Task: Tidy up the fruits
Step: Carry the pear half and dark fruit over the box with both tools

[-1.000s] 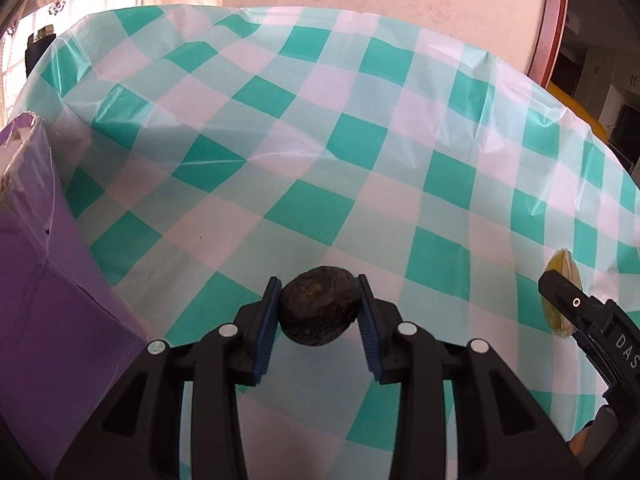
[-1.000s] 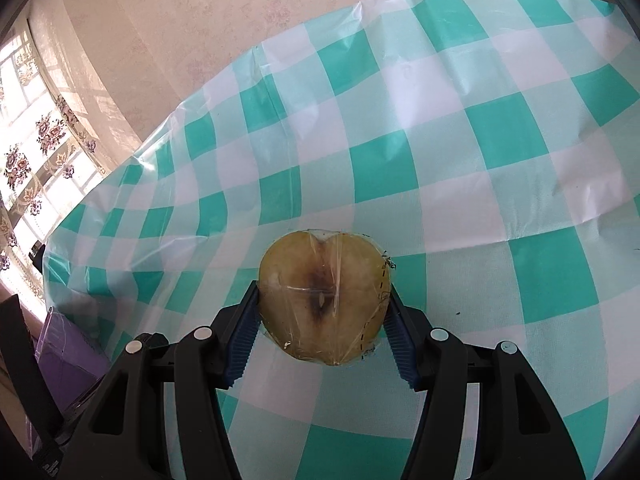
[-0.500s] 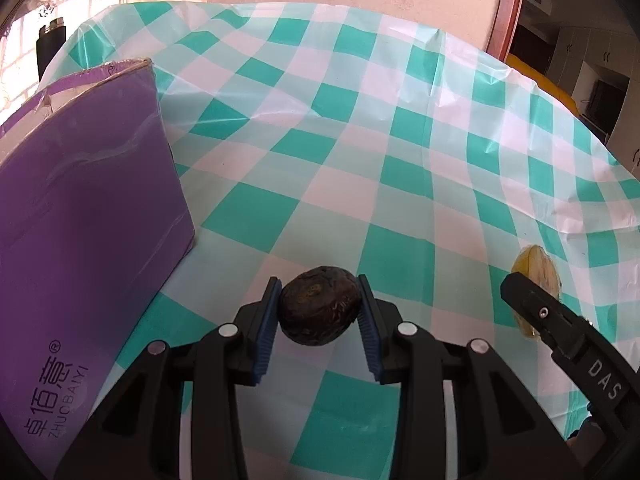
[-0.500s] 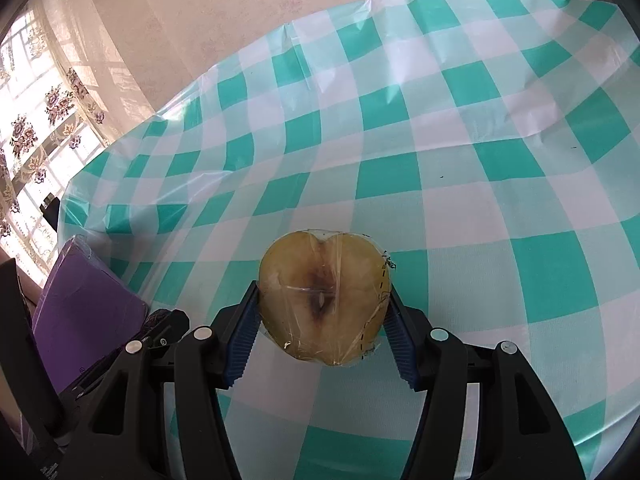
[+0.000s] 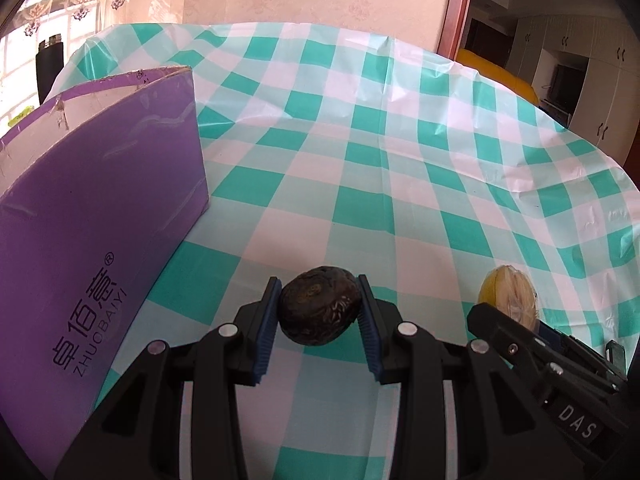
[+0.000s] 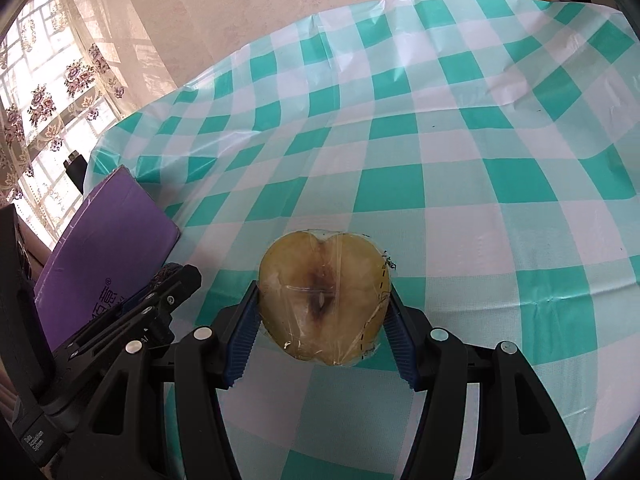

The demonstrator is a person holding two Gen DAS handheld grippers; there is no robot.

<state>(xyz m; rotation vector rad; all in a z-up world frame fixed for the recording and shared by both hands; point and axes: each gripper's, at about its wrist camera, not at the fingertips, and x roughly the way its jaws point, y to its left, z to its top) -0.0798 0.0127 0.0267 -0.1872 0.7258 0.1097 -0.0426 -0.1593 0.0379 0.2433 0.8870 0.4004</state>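
Both tools are loaded right now. The left tool point(image 5: 318, 312) is clamping a dark, wrinkly little fruit point(image 5: 320, 310) between its blue pads, and the right tool point(image 6: 322, 310) is squeezing a halved apple point(image 6: 322, 294) wrapped in cling film, cut face browning and pointing toward the camera. Neither grip is slipping as far as I can see, and both fruits are riding above the desk point(image 5: 400, 184) with its green-and-white checked cloth, not touching it.

What's changing: a second ago the left camera was only catching a sliver of the purple box point(image 5: 92, 248) at its left edge. Now the box is filling the whole left side of that view, open top visible at the far end, printed side facing us. In the right camera the same box is now showing up at the left, where before it was barely a corner, and the left tool is poking into view beside it. So both hands are swinging over toward the box together.

My guess is the box is where the fruit is going, so this is the carry leg, with drop-off coming up. The dark fruit is nearer the box than the apple half. I can't see inside the box from here.
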